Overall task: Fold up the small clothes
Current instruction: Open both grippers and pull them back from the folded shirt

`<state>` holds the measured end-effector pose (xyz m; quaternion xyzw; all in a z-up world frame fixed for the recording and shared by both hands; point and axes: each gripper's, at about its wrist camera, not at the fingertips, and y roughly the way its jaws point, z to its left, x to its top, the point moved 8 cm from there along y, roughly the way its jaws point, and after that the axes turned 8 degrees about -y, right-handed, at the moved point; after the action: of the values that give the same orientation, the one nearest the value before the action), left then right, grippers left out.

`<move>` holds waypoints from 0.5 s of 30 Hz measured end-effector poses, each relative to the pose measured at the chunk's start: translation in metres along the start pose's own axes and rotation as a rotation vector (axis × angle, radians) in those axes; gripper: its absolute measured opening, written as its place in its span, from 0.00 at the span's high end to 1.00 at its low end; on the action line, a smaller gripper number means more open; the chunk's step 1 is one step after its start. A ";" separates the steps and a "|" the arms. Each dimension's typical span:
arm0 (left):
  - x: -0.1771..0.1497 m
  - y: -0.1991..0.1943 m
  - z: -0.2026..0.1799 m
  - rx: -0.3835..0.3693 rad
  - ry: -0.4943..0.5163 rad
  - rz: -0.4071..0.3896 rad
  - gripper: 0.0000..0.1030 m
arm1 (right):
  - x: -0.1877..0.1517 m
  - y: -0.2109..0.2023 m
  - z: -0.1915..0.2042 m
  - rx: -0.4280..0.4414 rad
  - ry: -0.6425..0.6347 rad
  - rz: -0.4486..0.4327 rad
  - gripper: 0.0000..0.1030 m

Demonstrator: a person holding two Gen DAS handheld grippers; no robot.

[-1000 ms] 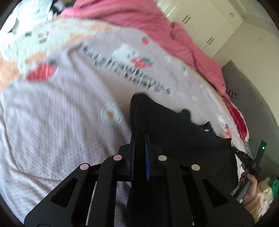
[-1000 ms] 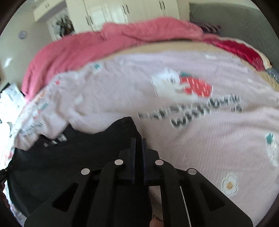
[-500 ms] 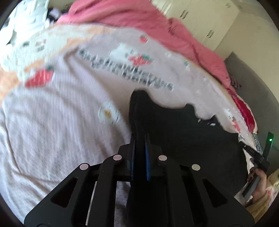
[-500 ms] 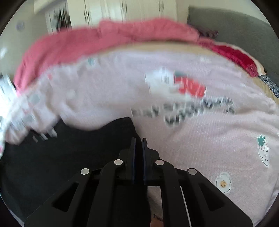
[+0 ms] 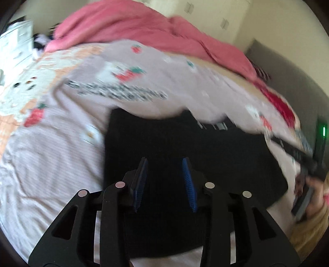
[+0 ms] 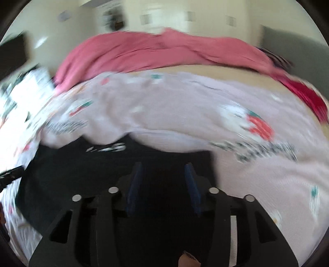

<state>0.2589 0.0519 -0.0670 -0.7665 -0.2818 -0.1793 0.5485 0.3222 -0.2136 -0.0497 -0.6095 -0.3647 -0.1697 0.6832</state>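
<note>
A black garment [image 5: 205, 156] lies flat on the pale pink strawberry-print bedsheet [image 5: 51, 160]. My left gripper [image 5: 165, 164] is open, its blue pads apart, over the garment's near left part. The garment also shows in the right wrist view [image 6: 92, 168], with a small white label near its far edge. My right gripper [image 6: 163, 168] is open over the garment's near right part. The other gripper [image 5: 304, 164] shows at the right edge of the left wrist view. Both views are blurred.
A pink blanket [image 5: 144, 30] is bunched along the far side of the bed, also in the right wrist view [image 6: 164, 53]. A grey headboard [image 5: 287, 71] stands at right. White wardrobes [image 6: 164, 16] line the far wall.
Both grippers were shut on the black garment; now both are open and the garment lies spread flat on the sheet. Both cameras have pulled back and tilted up.
</note>
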 end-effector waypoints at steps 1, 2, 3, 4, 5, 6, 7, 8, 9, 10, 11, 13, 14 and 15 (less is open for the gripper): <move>-0.008 0.005 -0.008 -0.008 0.023 0.024 0.74 | 0.003 0.003 0.013 0.017 -0.038 0.007 0.58; -0.020 0.011 -0.019 -0.011 0.063 0.054 0.74 | 0.006 0.008 0.024 0.036 -0.068 0.020 0.58; -0.028 0.016 -0.025 -0.009 0.092 0.075 0.74 | 0.008 0.018 0.039 0.065 -0.102 0.050 0.58; -0.037 0.023 -0.030 0.000 0.123 0.104 0.73 | 0.008 0.023 0.048 0.082 -0.122 0.070 0.58; -0.046 0.031 -0.033 0.033 0.160 0.125 0.72 | 0.008 0.031 0.058 0.102 -0.145 0.092 0.56; -0.051 0.035 -0.034 0.056 0.184 0.124 0.72 | 0.010 0.042 0.070 0.114 -0.180 0.115 0.56; -0.053 0.037 -0.035 0.066 0.197 0.120 0.71 | 0.010 0.045 0.078 0.114 -0.200 0.121 0.56; -0.053 0.037 -0.034 0.066 0.194 0.121 0.71 | 0.012 0.052 0.085 0.115 -0.226 0.131 0.56; -0.051 0.035 -0.033 0.054 0.182 0.125 0.70 | 0.013 0.060 0.092 0.111 -0.259 0.147 0.56; -0.050 0.034 -0.032 0.040 0.169 0.129 0.70 | 0.013 0.067 0.097 0.109 -0.281 0.158 0.54; -0.050 0.034 -0.030 0.025 0.152 0.135 0.70 | 0.013 0.075 0.101 0.108 -0.306 0.178 0.52; -0.048 0.034 -0.027 0.003 0.128 0.142 0.70 | 0.011 0.089 0.108 0.099 -0.358 0.206 0.50; -0.047 0.033 -0.026 -0.004 0.120 0.145 0.70 | 0.009 0.094 0.112 0.100 -0.390 0.212 0.50; -0.047 0.032 -0.028 -0.007 0.116 0.146 0.70 | 0.008 0.100 0.114 0.085 -0.426 0.213 0.50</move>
<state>0.2432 0.0071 -0.1094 -0.7753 -0.1921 -0.1839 0.5728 0.3615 -0.0827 -0.1161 -0.6374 -0.4410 0.0513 0.6298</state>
